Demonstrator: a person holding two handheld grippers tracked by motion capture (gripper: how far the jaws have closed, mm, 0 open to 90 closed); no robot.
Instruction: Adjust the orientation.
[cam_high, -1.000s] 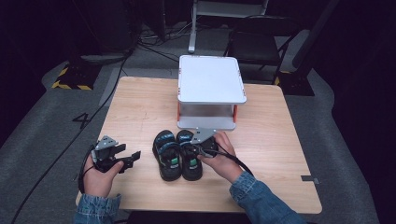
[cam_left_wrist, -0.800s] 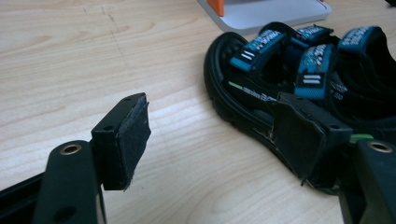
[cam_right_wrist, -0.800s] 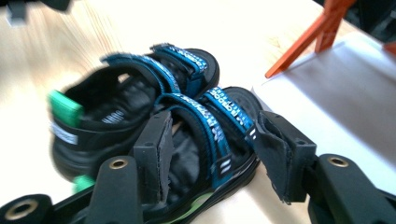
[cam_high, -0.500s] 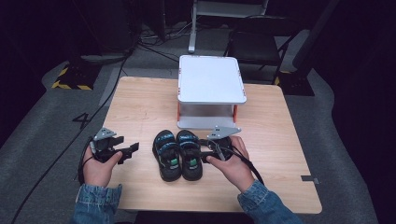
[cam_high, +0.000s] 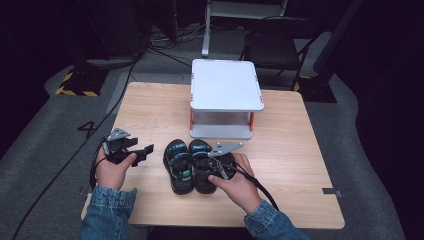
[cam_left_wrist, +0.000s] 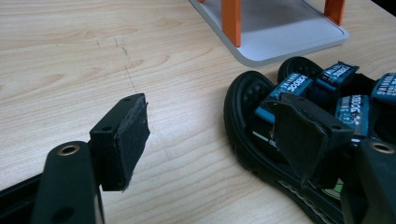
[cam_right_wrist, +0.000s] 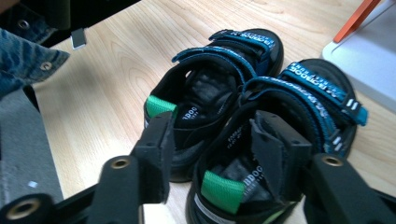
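Pair of black strappy sandals w/ blue straps (cam_high: 192, 165) near tabletop's (cam_high: 300, 150) front edge, mid. Right tongs (cam_right_wrist: 210, 154) part-open over heels, nothing gripped; left tongs (cam_left_wrist: 215, 135) open, empty. Risk: pads catch one heel, pair splits.

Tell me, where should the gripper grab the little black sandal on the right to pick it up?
Probably the heel end of the right sandal. The right gripper already sits there with open jaws, and the raised heel back with its green loop gives the pads a wall to pinch. Come from behind and above, since the other sandal blocks one side.
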